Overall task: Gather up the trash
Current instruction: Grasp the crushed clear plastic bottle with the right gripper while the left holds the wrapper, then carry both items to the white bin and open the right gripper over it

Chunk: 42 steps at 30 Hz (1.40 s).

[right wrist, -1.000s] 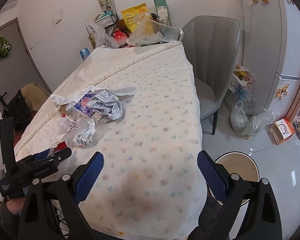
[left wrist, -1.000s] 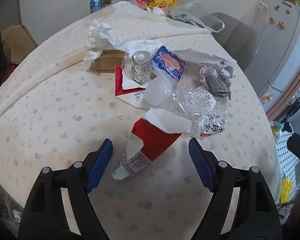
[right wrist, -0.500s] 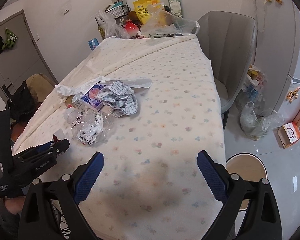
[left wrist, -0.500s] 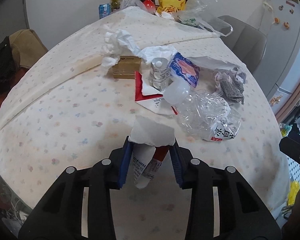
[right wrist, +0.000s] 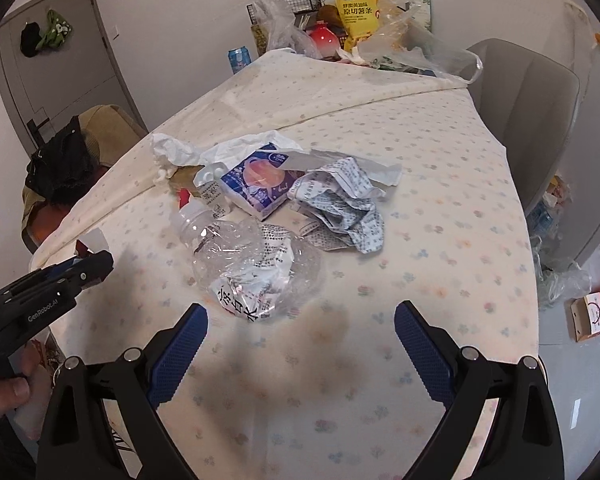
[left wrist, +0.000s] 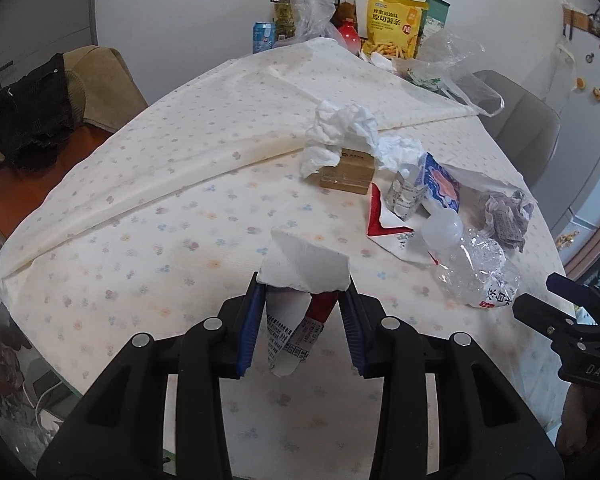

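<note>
My left gripper [left wrist: 302,322] is shut on a red and white torn wrapper [left wrist: 304,272] and holds it above the table. A pile of trash lies beyond it: a crushed clear plastic bottle [left wrist: 472,264], a blue carton [left wrist: 438,182], a crumpled printed paper [left wrist: 504,218], white tissue [left wrist: 340,132] over a small brown box [left wrist: 348,170]. My right gripper [right wrist: 300,334] is open and empty, just short of the crushed bottle [right wrist: 252,264]. The blue carton [right wrist: 258,180] and the printed paper [right wrist: 340,204] lie behind the bottle. The left gripper [right wrist: 72,272] shows at the left.
The table [right wrist: 440,200] has a floral cloth. At its far end stand a yellow snack bag [left wrist: 396,24], a blue can [left wrist: 263,36], a wire basket and plastic bags [right wrist: 412,48]. A grey chair [right wrist: 528,92] is at the right, a brown chair [left wrist: 52,92] with dark clothes at the left.
My left gripper closed on the red and white wrapper and lifted it off the table. My right gripper moved forward toward the crushed bottle and stayed open.
</note>
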Each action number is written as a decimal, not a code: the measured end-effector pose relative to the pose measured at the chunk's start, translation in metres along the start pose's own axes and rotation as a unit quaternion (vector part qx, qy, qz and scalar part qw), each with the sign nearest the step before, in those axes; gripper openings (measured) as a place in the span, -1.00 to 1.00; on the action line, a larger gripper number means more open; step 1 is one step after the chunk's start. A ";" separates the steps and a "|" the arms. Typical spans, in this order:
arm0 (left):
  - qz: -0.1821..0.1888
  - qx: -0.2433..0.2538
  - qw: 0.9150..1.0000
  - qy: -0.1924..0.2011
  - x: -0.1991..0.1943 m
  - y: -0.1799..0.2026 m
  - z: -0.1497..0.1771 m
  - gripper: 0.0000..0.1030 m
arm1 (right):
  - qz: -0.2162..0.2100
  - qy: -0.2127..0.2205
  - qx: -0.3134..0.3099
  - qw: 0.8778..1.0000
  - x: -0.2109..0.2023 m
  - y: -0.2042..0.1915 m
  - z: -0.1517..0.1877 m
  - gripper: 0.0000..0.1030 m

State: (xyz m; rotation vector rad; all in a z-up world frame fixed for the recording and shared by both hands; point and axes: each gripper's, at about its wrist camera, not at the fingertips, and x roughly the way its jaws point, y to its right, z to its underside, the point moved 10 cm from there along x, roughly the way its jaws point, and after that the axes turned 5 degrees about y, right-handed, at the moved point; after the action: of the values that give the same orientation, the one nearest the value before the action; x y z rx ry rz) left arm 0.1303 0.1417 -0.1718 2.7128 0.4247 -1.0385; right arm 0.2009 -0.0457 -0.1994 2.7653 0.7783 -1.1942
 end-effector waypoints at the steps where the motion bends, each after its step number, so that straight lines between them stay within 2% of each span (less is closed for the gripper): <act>1: -0.001 -0.002 1.000 0.001 -0.001 -0.003 0.000 -0.27 | 0.001 -0.002 -0.004 1.000 0.004 -0.002 -0.002 0.79; 7: 0.000 -0.008 1.000 0.000 -0.001 -0.008 0.001 -0.27 | 0.002 -0.007 -0.020 1.000 0.024 -0.008 -0.013 0.79; 18: 0.000 -0.017 1.000 0.003 -0.001 -0.013 -0.002 -0.26 | -0.034 -0.031 -0.064 0.997 0.050 -0.040 -0.018 0.85; 24: 0.000 -0.018 1.000 0.001 0.001 -0.012 0.000 -0.26 | -0.017 -0.037 -0.079 0.996 0.063 -0.040 -0.018 0.81; 25: 0.001 -0.018 1.000 0.000 0.001 -0.012 0.000 -0.26 | -0.013 -0.034 -0.083 0.996 0.063 -0.040 -0.018 0.73; 29: 0.004 -0.017 1.000 0.000 0.002 -0.009 0.001 -0.26 | -0.028 -0.035 -0.084 0.995 0.054 -0.041 -0.012 0.73; 42: 0.032 0.010 0.999 -0.002 0.006 0.037 0.002 -0.26 | -0.024 -0.001 -0.039 0.999 -0.012 -0.008 -0.001 0.73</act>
State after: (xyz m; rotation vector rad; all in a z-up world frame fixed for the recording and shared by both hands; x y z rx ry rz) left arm 0.1458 0.1081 -0.1738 2.7217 0.3270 -1.0376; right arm 0.1911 -0.0437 -0.1895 2.6969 0.8750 -1.1479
